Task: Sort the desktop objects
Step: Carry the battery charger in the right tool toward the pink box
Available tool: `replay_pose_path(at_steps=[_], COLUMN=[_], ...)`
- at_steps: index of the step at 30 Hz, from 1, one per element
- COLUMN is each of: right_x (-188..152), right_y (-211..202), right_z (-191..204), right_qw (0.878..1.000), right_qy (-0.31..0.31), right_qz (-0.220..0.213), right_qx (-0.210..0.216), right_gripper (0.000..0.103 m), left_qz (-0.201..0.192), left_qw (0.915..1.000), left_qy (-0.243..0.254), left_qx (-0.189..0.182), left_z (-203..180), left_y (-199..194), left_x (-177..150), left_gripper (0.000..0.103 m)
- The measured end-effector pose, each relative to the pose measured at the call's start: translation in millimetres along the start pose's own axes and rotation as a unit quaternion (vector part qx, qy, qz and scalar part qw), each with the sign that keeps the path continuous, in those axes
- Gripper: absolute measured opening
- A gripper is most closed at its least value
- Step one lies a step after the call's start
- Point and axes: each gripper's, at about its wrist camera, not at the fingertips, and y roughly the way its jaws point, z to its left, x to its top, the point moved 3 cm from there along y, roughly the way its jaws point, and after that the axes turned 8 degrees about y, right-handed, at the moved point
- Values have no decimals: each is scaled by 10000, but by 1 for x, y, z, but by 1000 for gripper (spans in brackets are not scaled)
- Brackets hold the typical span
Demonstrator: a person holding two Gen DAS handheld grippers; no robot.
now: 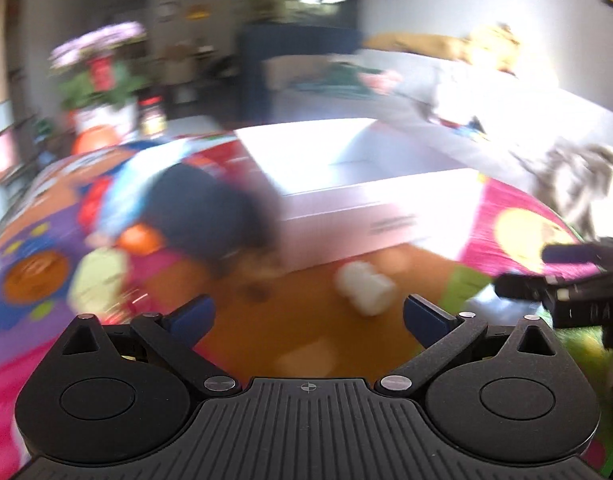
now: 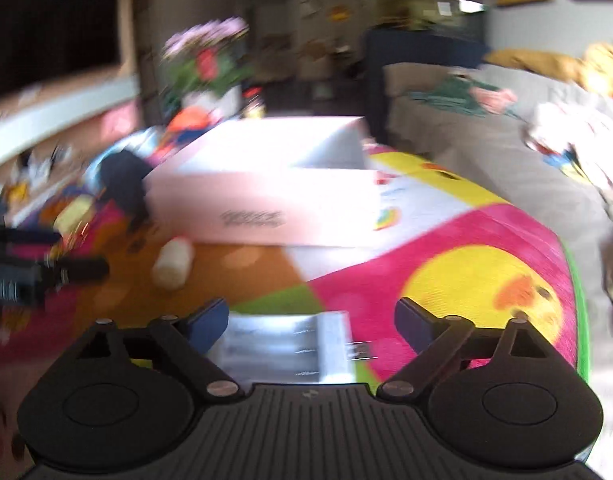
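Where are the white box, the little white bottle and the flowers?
White box (image 2: 266, 204), right wrist view, front wall.
White bottle (image 1: 366, 288), left wrist view, its side.
Flowers (image 2: 206, 40), right wrist view, pink blooms.

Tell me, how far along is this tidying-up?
Early, it seems. Done: nothing certain; the white box interior is hidden. In hand: nothing; the left gripper and right gripper both stand open and empty. Left: a small white bottle lies on the colourful mat, a flat silvery packet sits below the right gripper, and blurred items lie beside the box.
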Motion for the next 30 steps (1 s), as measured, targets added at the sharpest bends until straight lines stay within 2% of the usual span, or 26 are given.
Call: replay_pose_path(at_steps=[1,3,6,10,18,21,24,30], right_x=[1,2,2,6,7,7,6,5], right_y=[-3,-8,-9,1,5,5,6,7], right_z=[-7,-14,-18,-22,-25,-24,-24,-24], right_qw=[9998,9989,9978,9962,9941,9941,9941,9938], right_qy=[185,406,602,823,1039,1039,1038,1071], right_qz=[-59,-199,-245,-220,-205,-220,-223,-234], right_qx=[52,84,150,200,239,236,227,197], right_gripper=[92,97,97,98,101,101,102,103], left_qz=[14,140,195,94,289,181,180,233], left_qw=[9999,9992,9985,9969,9864,9859,9899,9858], left_qy=[148,335,324,519,801,1059,955,739], left_qx=[-55,-166,-384,-586,-1406,-1281,-1036,-1488], left_z=[-4,-13,-16,-26,-44,-46,-36,-32], left_y=[7,22,45,51,29,26,41,68], left_x=[3,8,14,20,5,3,10,21], left_gripper=[90,78,95,96,98,99,99,100])
